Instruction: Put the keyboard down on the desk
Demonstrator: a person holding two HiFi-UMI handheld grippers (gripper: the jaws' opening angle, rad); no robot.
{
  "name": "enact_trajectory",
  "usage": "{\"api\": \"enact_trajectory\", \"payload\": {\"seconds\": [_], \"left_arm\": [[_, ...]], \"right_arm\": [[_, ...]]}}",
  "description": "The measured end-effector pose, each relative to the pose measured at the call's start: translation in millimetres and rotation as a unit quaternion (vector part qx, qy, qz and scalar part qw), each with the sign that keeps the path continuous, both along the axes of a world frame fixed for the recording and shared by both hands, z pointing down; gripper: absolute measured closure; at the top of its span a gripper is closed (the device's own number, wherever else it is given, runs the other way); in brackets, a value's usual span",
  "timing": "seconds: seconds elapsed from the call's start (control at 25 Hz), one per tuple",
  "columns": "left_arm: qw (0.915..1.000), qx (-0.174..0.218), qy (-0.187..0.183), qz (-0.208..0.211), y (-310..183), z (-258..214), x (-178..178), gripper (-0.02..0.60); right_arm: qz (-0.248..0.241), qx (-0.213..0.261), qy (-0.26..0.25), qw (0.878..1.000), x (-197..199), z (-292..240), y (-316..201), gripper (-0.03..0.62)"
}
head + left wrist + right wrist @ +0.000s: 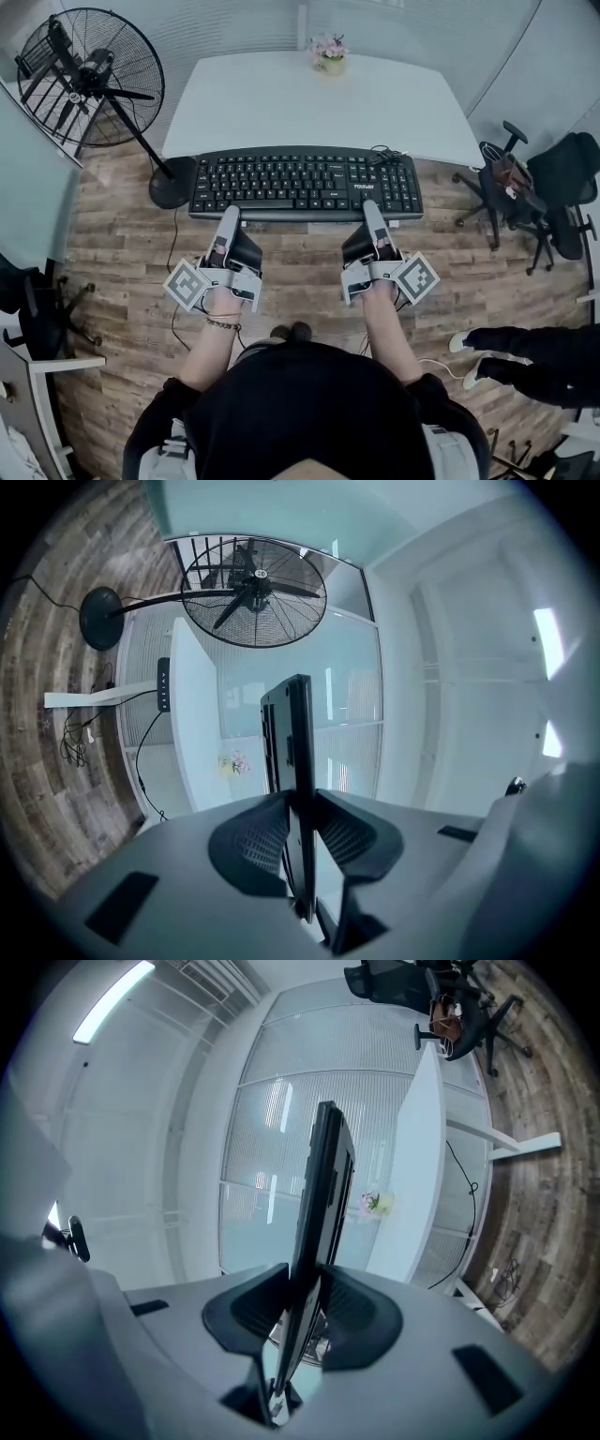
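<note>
Both grippers are clamped on the black keyboard (305, 183), one at each end of its near edge. The left gripper (228, 214) holds the near left corner. In its own view the left gripper (300, 808) has its two dark pads pressed against either face of the keyboard (291, 742), which is seen edge-on. The right gripper (371, 208) holds the near edge below the arrow keys. From the right gripper view, the right gripper (305, 1288) likewise pinches the thin board (323, 1176) between its pads, with no gap on either side.

The keyboard is held level, keys upward, in the air just near of the white desk (281, 94). From above, its far edge runs along the desk's near edge. The gripper views show it raised clear of the desk top (192, 724), not resting on it. Its cable (384, 155) lies bunched at the far right corner of the keyboard.

A small pot of pink flowers (329, 54) stands at the far edge of the desk, near the middle. A black pedestal fan (89, 70) stands on the wooden floor (300, 272) to the left of the desk. A black office chair (553, 197) is on the right. Someone's dark-trousered legs and white shoes (525, 356) show at the near right.
</note>
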State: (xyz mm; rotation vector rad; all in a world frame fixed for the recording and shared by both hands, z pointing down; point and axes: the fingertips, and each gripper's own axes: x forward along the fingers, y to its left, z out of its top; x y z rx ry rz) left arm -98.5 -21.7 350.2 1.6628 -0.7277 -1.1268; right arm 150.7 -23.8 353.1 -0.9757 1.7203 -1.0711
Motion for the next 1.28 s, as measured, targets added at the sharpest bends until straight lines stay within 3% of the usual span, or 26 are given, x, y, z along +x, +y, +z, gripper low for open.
{"api": "enact_trajectory", "payload": {"seconds": [0.68,1.28], "left_arm": [[0.9998,0.005,-0.011,-0.016,-14.4,-0.2,-1.0,0.488],[0.9999,0.003,-0.004,-0.012,-81.8,4.3,-15.8,0.488]], "right_arm": [[-0.015,-0.001,0.002,1.000,0.0,4.2,-20.1,0.487],[-0.013,0.003,0.000,1.000,-15.4,2.4,-88.3,0.487]]}}
